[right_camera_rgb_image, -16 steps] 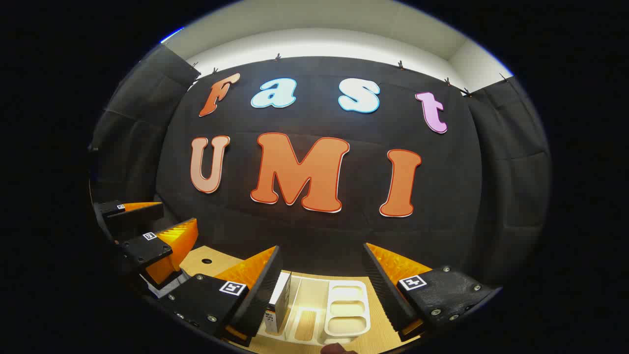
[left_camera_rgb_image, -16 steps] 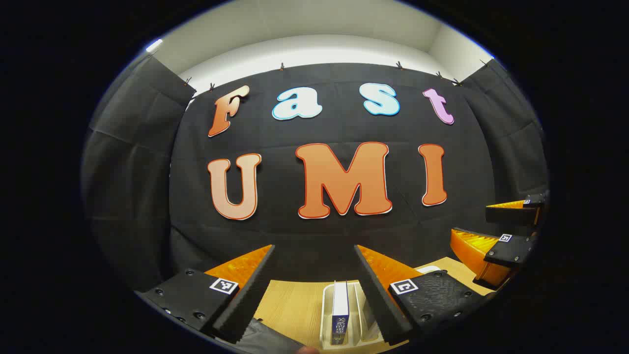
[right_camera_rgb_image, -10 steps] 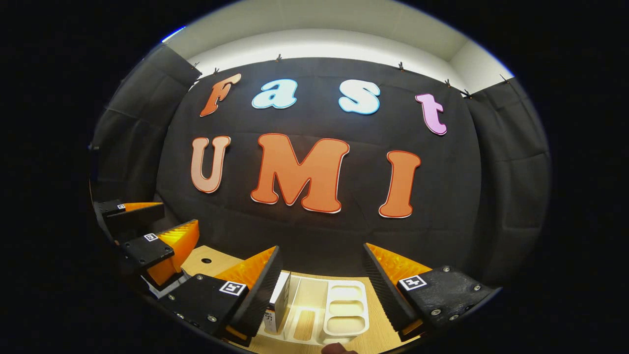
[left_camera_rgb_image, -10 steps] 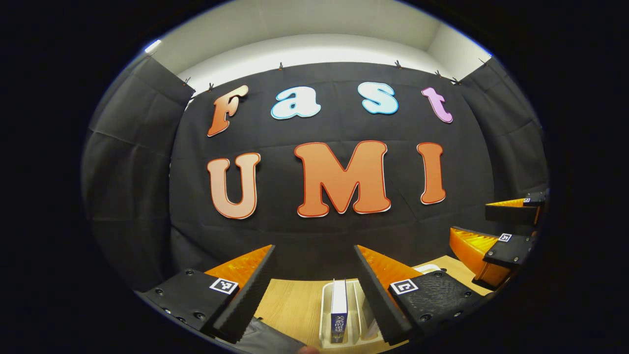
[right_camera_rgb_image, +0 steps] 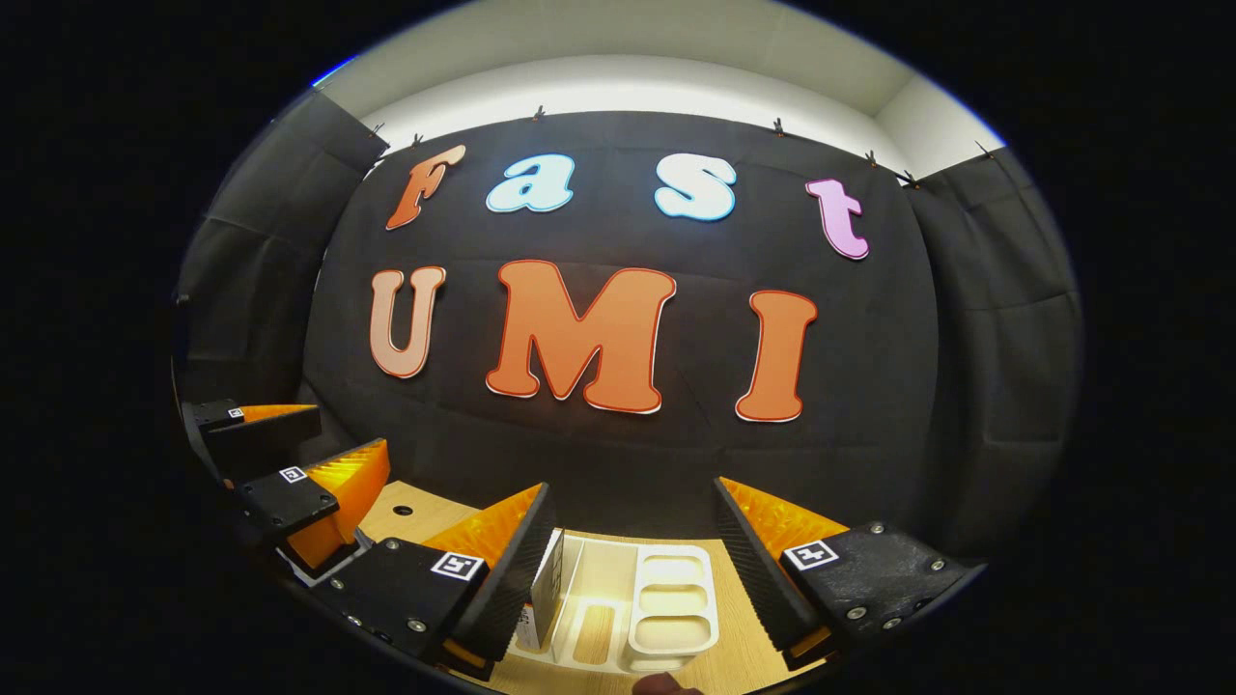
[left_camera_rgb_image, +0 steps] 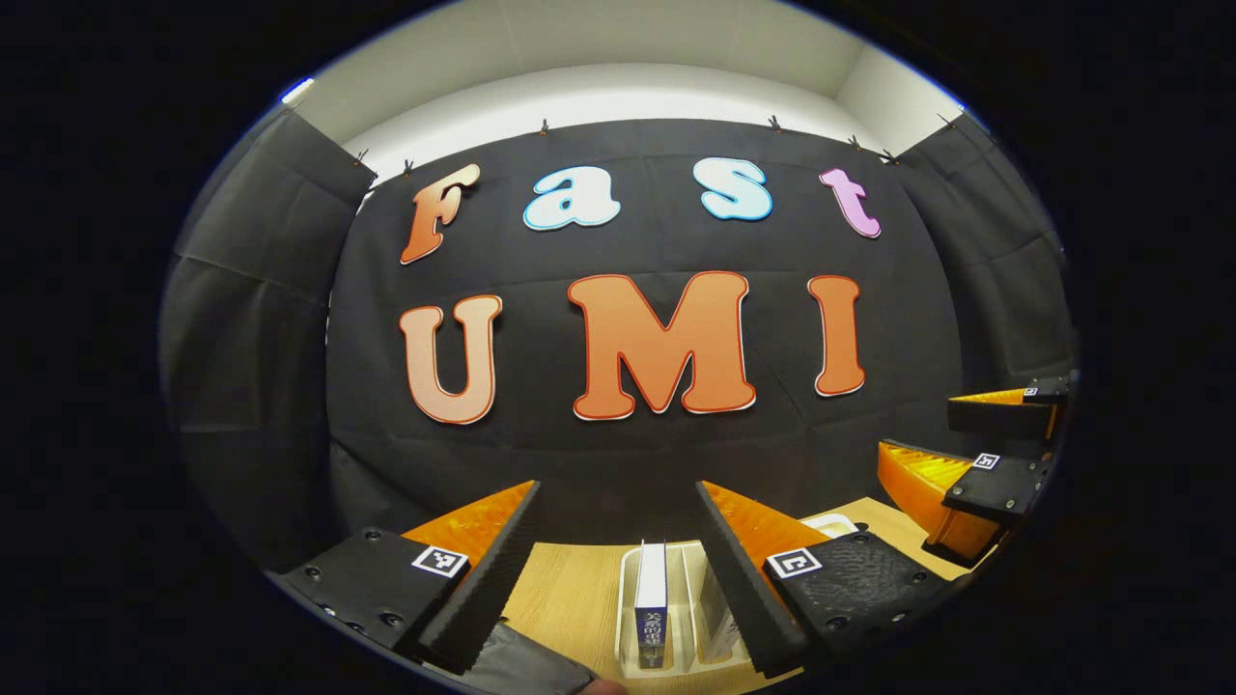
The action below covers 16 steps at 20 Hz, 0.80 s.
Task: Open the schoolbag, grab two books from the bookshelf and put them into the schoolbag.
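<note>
We hold both grippers level above a wooden table, facing the far edge where it meets the black cloth wall.

Left gripper: fingers wide apart, nothing between them but air. Right gripper: fingers likewise spread, gripping nothing. In the left gripper view the right gripper also shows at the right, over the table's right side, its fingers apart.

The bookshelf is a pale plastic rack with upright dividers, standing on the table toward the far edge. In the left gripper view we count two books in it: one with a white top edge and dark blue spine, upright in a slot, and a second one in the next slot to its right, partly behind our right finger. In the right gripper view the rack shows one book at its left end and open slots beside it.

A dark fabric corner lies at the near edge below the left gripper; we judge it may be the schoolbag, but cannot tell, nor whether it is open.

Step in hand, as we judge it: approach to the rack for the first book. Next move calls for lowering one gripper so its fingers straddle a book's spine, squarely, before closing.

Count: two grippers, one rack, two books.
</note>
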Each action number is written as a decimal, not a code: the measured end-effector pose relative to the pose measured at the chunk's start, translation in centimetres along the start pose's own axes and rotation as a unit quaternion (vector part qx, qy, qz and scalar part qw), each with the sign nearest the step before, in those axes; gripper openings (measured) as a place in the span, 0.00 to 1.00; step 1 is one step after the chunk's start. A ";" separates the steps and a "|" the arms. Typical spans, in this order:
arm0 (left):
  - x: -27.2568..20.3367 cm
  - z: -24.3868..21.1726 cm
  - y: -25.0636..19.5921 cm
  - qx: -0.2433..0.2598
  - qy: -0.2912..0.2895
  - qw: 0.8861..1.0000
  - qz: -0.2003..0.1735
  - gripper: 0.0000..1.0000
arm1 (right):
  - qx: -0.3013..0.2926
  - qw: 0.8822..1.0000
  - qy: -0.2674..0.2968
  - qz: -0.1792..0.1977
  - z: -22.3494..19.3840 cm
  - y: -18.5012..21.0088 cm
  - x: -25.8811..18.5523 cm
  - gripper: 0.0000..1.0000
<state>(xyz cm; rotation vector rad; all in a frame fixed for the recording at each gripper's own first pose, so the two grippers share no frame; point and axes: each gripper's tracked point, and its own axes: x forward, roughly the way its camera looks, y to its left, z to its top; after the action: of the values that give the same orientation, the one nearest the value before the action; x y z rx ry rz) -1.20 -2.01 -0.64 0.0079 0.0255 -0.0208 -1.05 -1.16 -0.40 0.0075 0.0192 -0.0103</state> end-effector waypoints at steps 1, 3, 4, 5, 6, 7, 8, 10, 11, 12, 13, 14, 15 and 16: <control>0.1 0.1 -0.1 0.003 0.000 1.000 0.001 0.96 | -0.001 1.000 0.002 0.001 -0.1 0.0 -0.1 0.97; 0.1 -0.1 -0.1 0.013 0.001 1.000 0.004 0.96 | -0.003 1.000 0.004 0.003 -0.3 -0.2 -0.1 0.97; 0.2 -0.2 0.1 0.019 0.002 1.000 0.007 0.96 | -0.004 1.000 0.004 0.003 -0.3 -0.4 -0.1 0.97; 0.2 -0.2 0.0 0.024 0.003 1.000 0.008 0.96 | -0.005 1.000 0.004 0.004 -0.3 -0.4 -0.1 0.97; 0.2 -0.6 0.0 0.031 0.005 0.999 0.009 0.98 | -0.006 1.000 0.003 0.004 -0.4 -0.6 -0.1 0.97; 0.1 -0.9 0.1 0.041 0.007 0.999 0.010 0.99 | -0.008 1.000 0.002 0.005 -0.2 -0.7 0.1 0.97; 0.1 -1.5 0.1 0.049 0.011 0.999 0.011 0.97 | -0.009 1.000 0.000 0.005 -0.2 -1.0 0.2 0.97; 0.0 -2.7 0.3 0.064 0.023 0.998 0.015 0.97 | -0.010 1.000 -0.003 0.004 0.0 -1.3 0.6 0.97; 0.0 -3.4 0.6 0.073 0.032 0.997 0.019 0.97 | -0.009 1.000 -0.005 0.004 0.0 -1.6 0.8 0.97; 0.0 -4.7 0.8 0.085 0.045 0.995 0.020 0.97 | -0.008 1.000 -0.007 0.003 0.1 -1.9 1.1 0.97; 0.0 -6.0 0.8 0.095 0.062 0.993 0.020 0.97 | -0.008 1.000 -0.007 0.002 0.1 -2.2 1.3 0.97; -0.1 -7.2 1.0 0.104 0.076 0.991 0.023 0.97 | -0.008 1.000 -0.008 0.001 0.1 -2.4 1.4 0.97; -0.2 -8.5 1.3 0.114 0.092 0.989 0.027 0.97 | -0.008 1.000 -0.010 0.000 0.0 -2.7 1.6 0.97; -0.6 -9.9 1.7 0.125 0.112 0.985 0.032 0.97 | -0.010 1.000 -0.010 -0.001 -0.2 -2.9 1.9 0.97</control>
<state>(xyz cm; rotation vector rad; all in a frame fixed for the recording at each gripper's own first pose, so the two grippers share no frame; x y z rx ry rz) -1.98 -0.21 -10.54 0.2625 0.2473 0.0407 0.80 -4.07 -0.69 -0.0126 -0.0012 -0.0131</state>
